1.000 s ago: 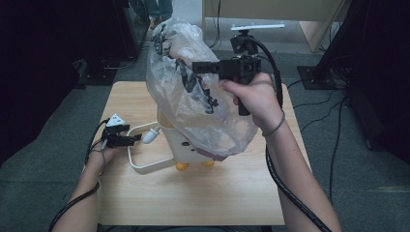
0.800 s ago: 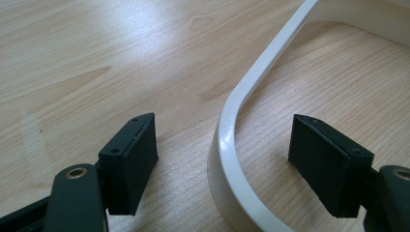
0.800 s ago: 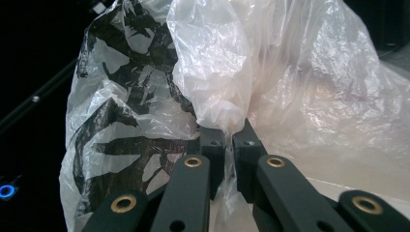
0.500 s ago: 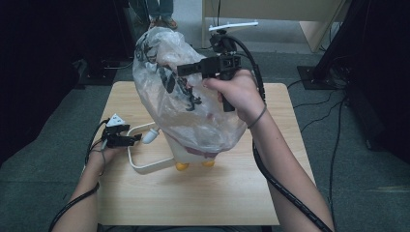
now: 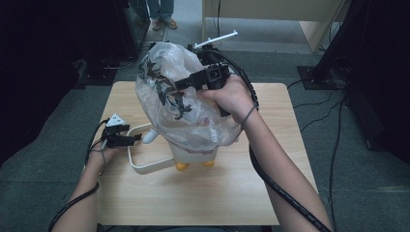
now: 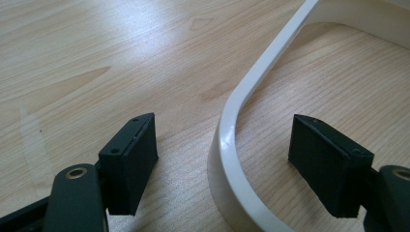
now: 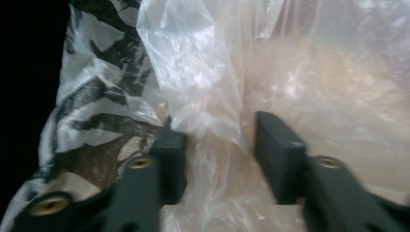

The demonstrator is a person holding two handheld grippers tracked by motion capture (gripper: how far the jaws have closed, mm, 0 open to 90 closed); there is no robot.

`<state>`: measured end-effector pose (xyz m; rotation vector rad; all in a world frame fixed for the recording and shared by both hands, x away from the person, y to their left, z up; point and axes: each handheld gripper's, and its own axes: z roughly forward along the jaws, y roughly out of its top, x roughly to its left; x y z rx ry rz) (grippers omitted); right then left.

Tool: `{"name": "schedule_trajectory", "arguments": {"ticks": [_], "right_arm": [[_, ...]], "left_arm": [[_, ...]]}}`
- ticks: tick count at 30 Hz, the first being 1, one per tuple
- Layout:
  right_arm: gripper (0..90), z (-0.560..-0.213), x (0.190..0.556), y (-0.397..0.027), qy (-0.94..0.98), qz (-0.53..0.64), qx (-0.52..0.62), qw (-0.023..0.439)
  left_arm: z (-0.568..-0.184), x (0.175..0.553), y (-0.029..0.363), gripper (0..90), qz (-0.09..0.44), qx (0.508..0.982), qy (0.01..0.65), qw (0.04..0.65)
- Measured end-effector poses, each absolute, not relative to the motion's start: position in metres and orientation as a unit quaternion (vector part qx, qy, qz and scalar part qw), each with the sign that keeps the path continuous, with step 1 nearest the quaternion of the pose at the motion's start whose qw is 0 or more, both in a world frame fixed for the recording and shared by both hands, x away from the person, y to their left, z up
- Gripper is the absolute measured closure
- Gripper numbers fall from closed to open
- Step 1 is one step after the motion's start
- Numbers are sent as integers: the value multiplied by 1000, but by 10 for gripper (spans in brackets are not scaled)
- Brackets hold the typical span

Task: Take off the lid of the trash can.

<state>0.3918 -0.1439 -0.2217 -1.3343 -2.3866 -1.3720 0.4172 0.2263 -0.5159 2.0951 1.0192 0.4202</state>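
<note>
Wooden table (image 5: pixel 145 203), seen from above the person's side. Nearest along it: the left gripper (image 5: pixel 138 139), low over the left part of the tabletop, held level and pointing right. Its jaws stand apart on either side of a white curved handle (image 6: pixel 227 145); the pads do not press on it, with a gap showing on both sides in the left gripper view. The handle loops out flat over the wood from a white toy (image 5: pixel 193 155) with two yellow feet (image 5: pixel 182 166) facing the person, standing near the middle of the table. Over the toy sits a clear plastic bag (image 5: pixel 174 104) with black printed patches, puffed up, covering the toy's upper part down to just above the feet. Farther on and higher: the right gripper (image 5: pixel 180 84), held at the bag's upper right side and pointing left into it. Its jaws have just been opening; in the right gripper view they stand partway apart with a fold of the bag's film (image 7: pixel 212 121) between them, loose, touching the left pad but not pinched. Beyond the table: grey floor, a white stick (image 5: pixel 217 39), and a pair of shoes (image 5: pixel 162 23) at the top edge.
</note>
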Motion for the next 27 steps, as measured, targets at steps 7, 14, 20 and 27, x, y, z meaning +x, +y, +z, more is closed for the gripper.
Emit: {"name": "schedule_trajectory", "arguments": {"ticks": [7,14,20,27], "right_arm": [[402,-197,381,-162,-763,-481,-431,25],[584,-171,357,-161,-762,-508,-400,29],[619,-190,354,-135,-787,-483,-382,31],[514,-226,381,-113,-827,-403,-392,19]], "left_arm": [[-516,417,226,259,168,821,397,374],[-516,417,225,259,171,822,396,373],[-516,416,225,258,171,822,396,371],[-516,417,226,259,166,821,398,375]]}}
